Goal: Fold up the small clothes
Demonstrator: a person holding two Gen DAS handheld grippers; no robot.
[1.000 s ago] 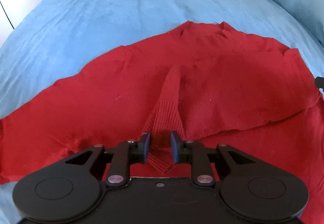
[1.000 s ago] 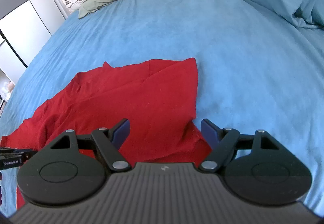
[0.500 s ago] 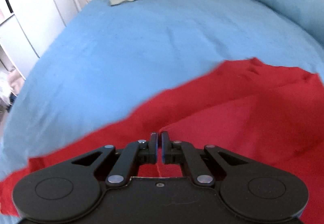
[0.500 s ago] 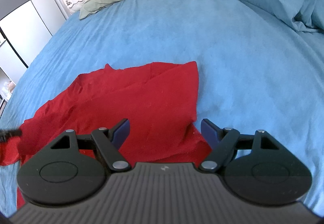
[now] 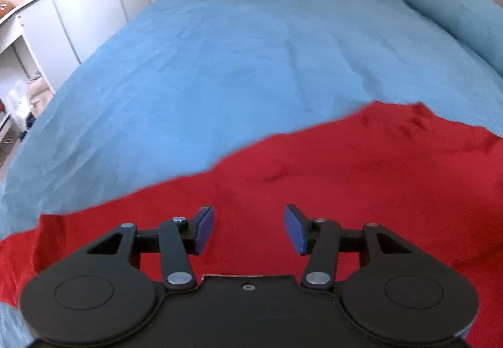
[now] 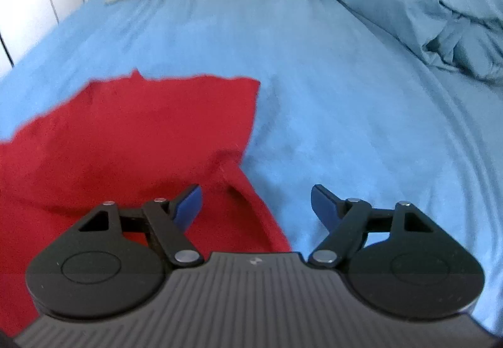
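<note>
You are holding both grippers over a red garment point(image 5: 345, 190) that is lying spread on a blue bed point(image 5: 235, 64). Your left gripper point(image 5: 249, 228) has just been opening its jaws; they are released, with red cloth lying below the gap, ungripped. Your right gripper point(image 6: 255, 206) has just been narrowing slightly yet is standing released, straddling the garment's right edge.

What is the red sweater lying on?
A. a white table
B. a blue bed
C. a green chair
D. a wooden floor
B: the red sweater is spread out on the blue bed, with blue cover showing all around its far edge in both wrist views.
</note>
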